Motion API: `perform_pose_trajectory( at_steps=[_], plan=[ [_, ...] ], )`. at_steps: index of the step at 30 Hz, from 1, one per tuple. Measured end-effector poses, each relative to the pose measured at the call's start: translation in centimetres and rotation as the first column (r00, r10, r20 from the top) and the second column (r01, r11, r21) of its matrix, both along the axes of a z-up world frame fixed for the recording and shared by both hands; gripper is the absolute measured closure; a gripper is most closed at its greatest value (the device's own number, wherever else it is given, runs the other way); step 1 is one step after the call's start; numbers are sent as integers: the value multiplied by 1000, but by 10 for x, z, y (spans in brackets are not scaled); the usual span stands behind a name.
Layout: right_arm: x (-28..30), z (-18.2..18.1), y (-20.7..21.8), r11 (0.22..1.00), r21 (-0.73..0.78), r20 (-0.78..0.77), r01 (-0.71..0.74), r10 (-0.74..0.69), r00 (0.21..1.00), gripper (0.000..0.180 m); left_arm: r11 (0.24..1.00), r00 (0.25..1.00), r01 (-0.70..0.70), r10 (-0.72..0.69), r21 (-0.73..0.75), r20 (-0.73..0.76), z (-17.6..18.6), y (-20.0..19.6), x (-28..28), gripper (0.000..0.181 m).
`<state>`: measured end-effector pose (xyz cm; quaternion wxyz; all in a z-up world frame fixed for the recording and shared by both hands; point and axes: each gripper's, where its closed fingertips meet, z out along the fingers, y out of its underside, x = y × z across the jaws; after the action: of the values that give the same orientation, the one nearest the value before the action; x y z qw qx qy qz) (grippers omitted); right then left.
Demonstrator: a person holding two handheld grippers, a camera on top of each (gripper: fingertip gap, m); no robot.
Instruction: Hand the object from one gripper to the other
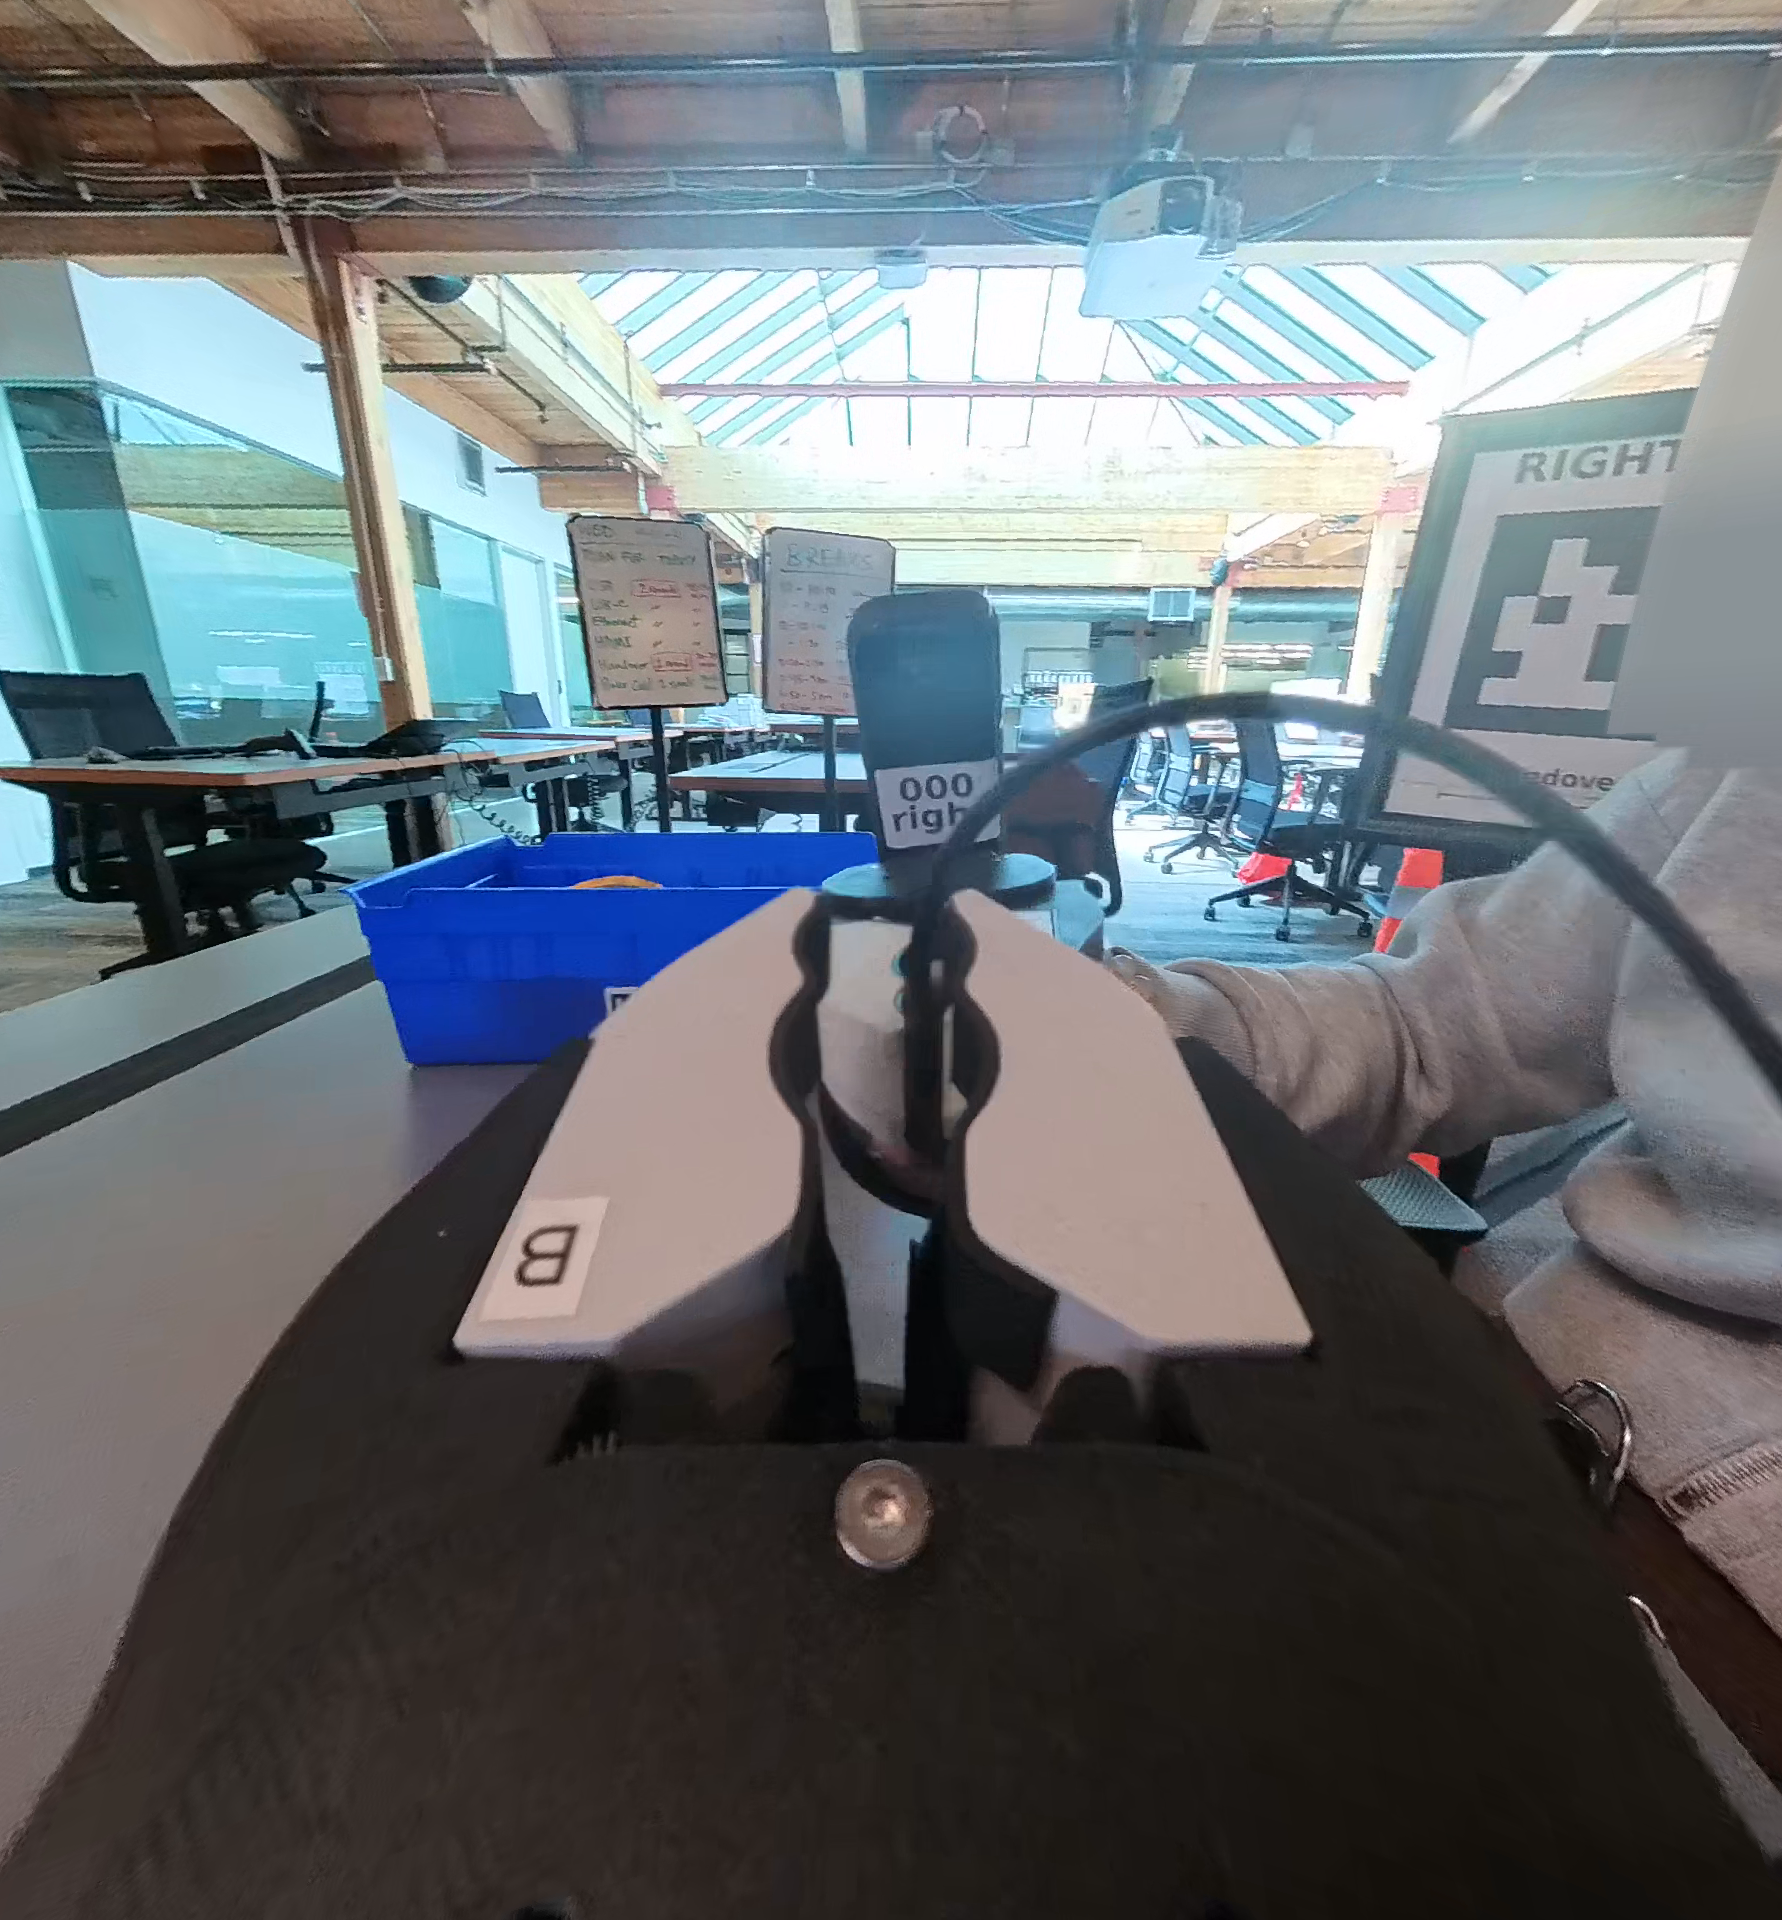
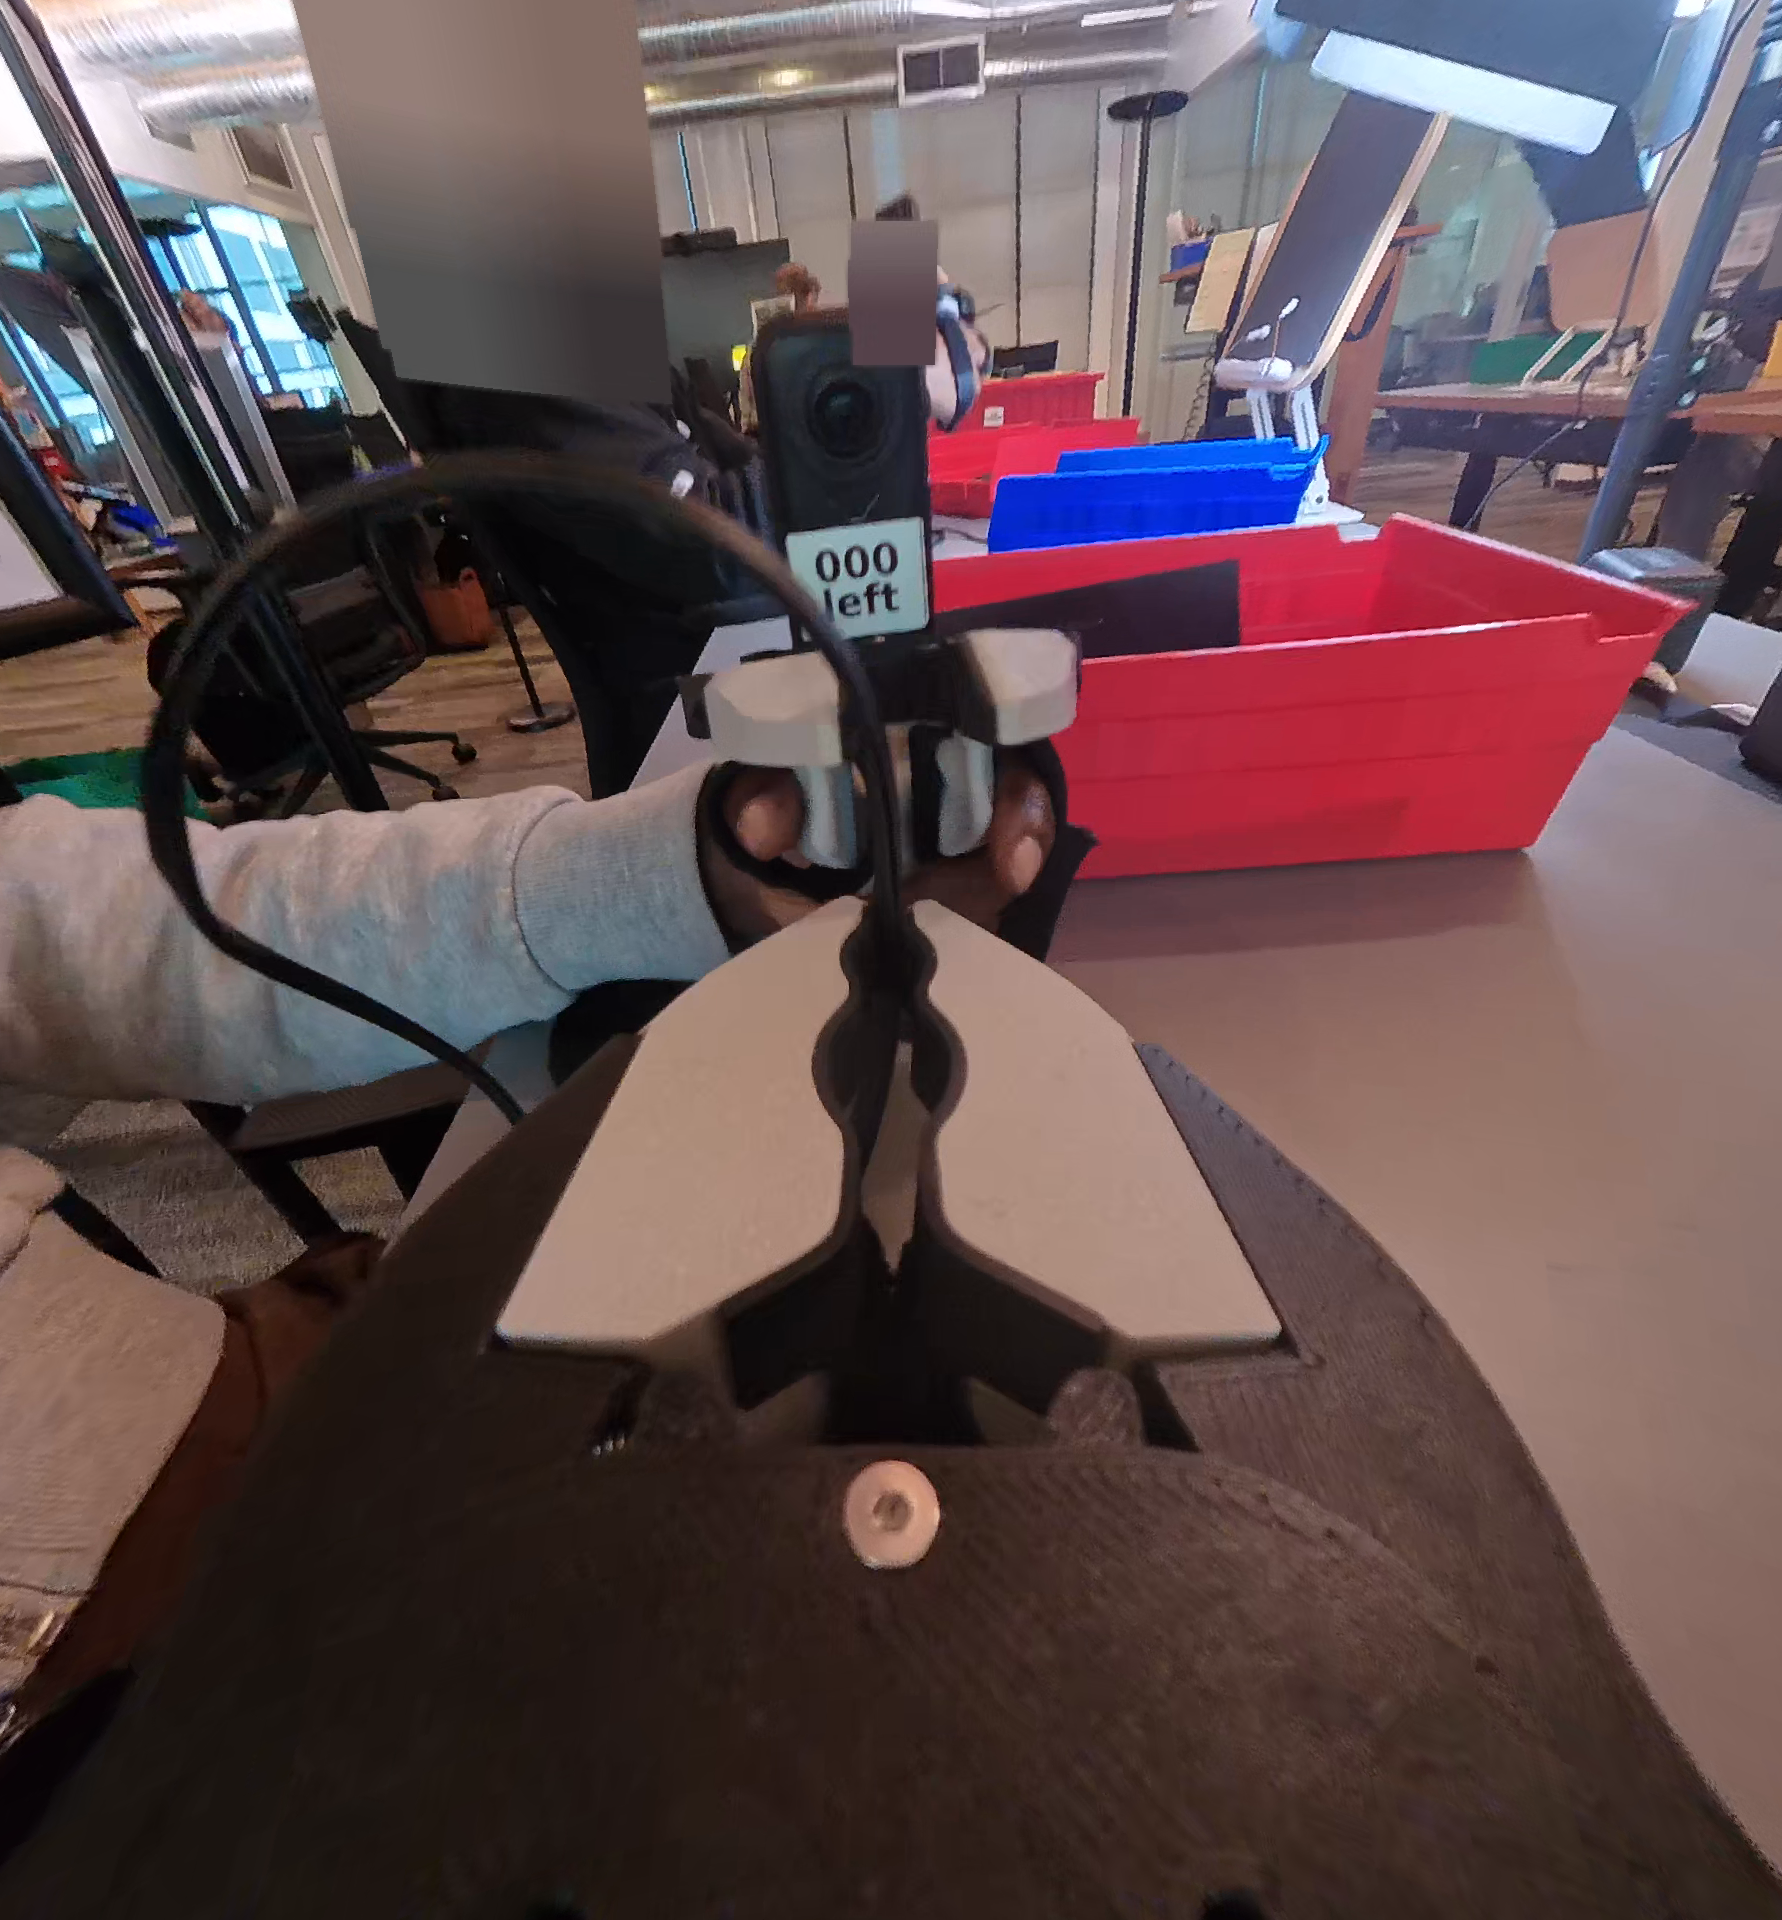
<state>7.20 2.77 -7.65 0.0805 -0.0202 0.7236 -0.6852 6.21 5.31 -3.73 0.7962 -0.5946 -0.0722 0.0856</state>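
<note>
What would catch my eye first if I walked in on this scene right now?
Probably the thin black cable, arching in a big loop between two grey-fingered tools that face each other tip to tip: the left tool and the right tool both pinch it. Next come the bright bins on the grey table: a large red plastic bin behind the left tool and a blue plastic bin behind the right.

blue bin (image 1: 471,951), red bin (image 2: 1334,727), grey table (image 2: 1489,1091), whiteboards (image 1: 646,613)
</note>
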Motion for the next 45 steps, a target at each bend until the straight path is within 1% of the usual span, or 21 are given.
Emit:
perform_pose_trajectory(
  at_steps=[5,8,11,13,15,19,24,26,28,30,34,35,37,38,42,45],
  plan=[
    [-11,20,10,992,-114,11,58,-57,998,177,997,996,13,-6,-71,88,-14,6,-5,147],
    [-14,26,12,983,-160,-2,85,-86,996,176,994,992,37,-23,-107,127,-21,11,-5,147],
    [-14,33,13,975,-206,-5,85,-88,996,176,988,993,31,-14,-150,118,-28,16,-5,147],
    [-13,35,13,971,-225,-3,84,-87,996,176,985,992,51,-31,-166,121,-32,21,-3,151],
    [-10,36,12,968,-242,3,73,-74,997,176,981,991,70,-48,-180,121,-35,23,-1,162],
    [-7,37,10,965,-252,-20,70,-78,997,176,979,991,98,-79,-181,108,-34,23,4,176],
    [-7,41,12,961,-266,-15,70,-76,997,176,980,995,75,-60,-186,83,-31,20,3,177],
    [-7,41,13,962,-264,-13,72,-78,997,174,981,997,53,-40,-187,73,-29,18,1,177],
    [-6,39,14,970,-238,4,48,-48,999,163,988,998,29,-20,-155,59,-23,12,-2,177],
    [-8,31,15,986,-166,43,26,-19,999,153,993,998,36,-30,-115,54,-16,6,0,177],
    [-7,14,15,998,-48,120,-31,36,992,147,996,998,55,-52,-75,45,-9,2,4,177],
    [-6,12,14,999,-33,128,-42,46,991,148,996,998,55,-51,-76,45,-9,2,4,177],
    [-3,8,13,998,-13,121,-61,62,991,168,995,997,62,-59,-71,44,-8,2,5,177],
    [-2,6,13,998,-7,109,-63,64,992,174,996,997,62,-59,-71,45,-8,2,5,177],
    [-2,4,12,999,2,89,-54,54,995,175,996,997,52,-48,-70,55,-10,4,3,175],
    [-7,13,14,998,-63,77,-16,21,997,175,997,996,10,-2,-79,93,-14,3,-5,154]
  ],
)
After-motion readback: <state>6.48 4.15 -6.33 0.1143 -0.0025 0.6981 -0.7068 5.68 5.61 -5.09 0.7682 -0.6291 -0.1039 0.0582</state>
